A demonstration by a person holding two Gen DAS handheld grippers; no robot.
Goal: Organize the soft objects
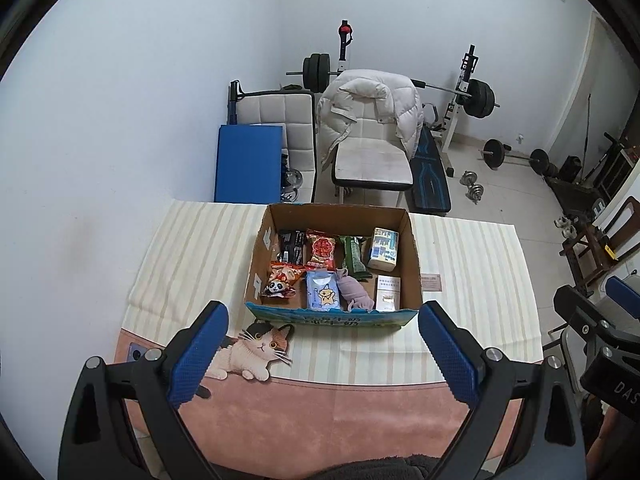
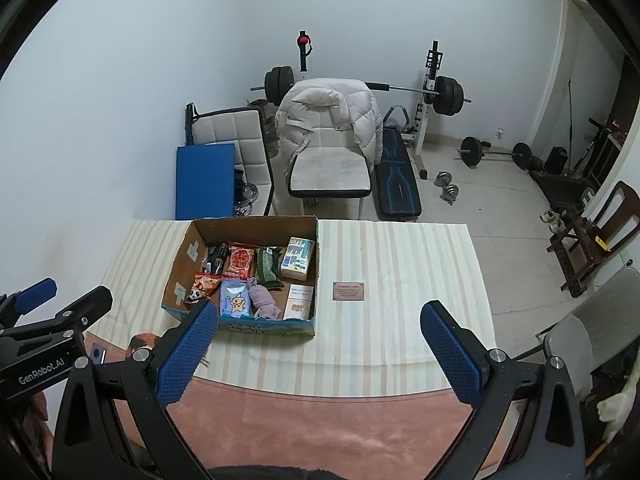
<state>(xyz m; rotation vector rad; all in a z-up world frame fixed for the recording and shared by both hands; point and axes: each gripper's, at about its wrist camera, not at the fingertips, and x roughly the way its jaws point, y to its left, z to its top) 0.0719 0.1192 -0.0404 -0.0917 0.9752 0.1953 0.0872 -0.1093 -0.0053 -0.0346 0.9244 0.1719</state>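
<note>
An open cardboard box (image 1: pixel 412 248) (image 2: pixel 176 264) stands on the striped cloth. It holds several soft packs: a red snack bag (image 1: pixel 321 250) (image 2: pixel 241 261), a panda snack bag (image 1: pixel 280 280) (image 2: pixel 200 286), a blue tissue pack (image 1: pixel 322 291) (image 2: pixel 235 300), a rolled lilac cloth (image 1: pixel 354 294) (image 2: pixel 264 300), a green pack (image 1: pixel 354 258), a black pack (image 1: pixel 292 245) and white cartons (image 1: pixel 383 249) (image 2: pixel 297 260). My left gripper (image 1: pixel 322 354) is open and empty, in front of the box. My right gripper (image 2: pixel 318 354) is open and empty, to the box's right front.
The table carries a striped cloth (image 1: pixel 192 248) (image 2: pixel 400 264) over a pink cat-print mat (image 1: pixel 320 412) (image 2: pixel 320 420). A small brown card (image 2: pixel 348 290) lies right of the box. Beyond the table are a white chair with a jacket (image 1: pixel 372 128), a blue pad and weight equipment.
</note>
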